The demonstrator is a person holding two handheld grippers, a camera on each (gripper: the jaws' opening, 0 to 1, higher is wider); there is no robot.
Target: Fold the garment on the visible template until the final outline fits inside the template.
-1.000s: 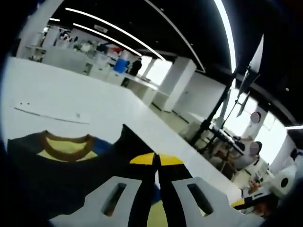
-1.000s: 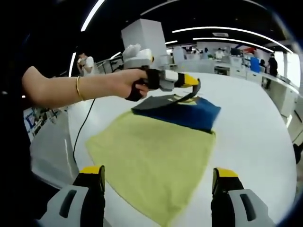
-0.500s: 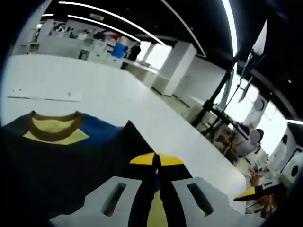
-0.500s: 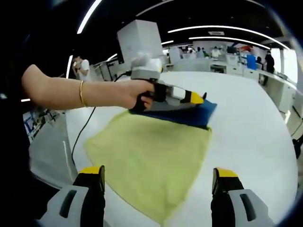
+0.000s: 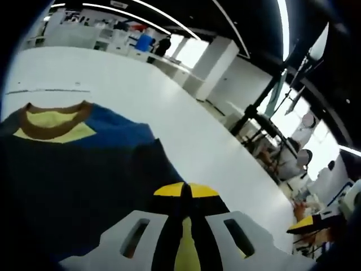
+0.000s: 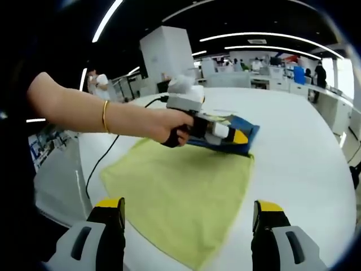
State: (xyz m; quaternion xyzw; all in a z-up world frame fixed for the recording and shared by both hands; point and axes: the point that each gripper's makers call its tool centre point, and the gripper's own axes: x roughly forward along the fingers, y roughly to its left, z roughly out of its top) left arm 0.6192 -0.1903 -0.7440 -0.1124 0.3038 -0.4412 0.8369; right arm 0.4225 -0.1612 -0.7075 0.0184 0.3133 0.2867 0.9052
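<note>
Garment [image 6: 228, 127] lies on the white table [image 6: 304, 152], pinched at its dark edge by my left gripper [image 5: 185, 195], jaws closed; my right gripper [image 6: 189, 210] hovers wide open, empty. Letting go crooked (likely) could bunch the fold.

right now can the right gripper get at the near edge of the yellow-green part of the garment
Probably yes: the right gripper is open, and the garment lies flat just ahead of it, with the left gripper at the far blue end.
</note>
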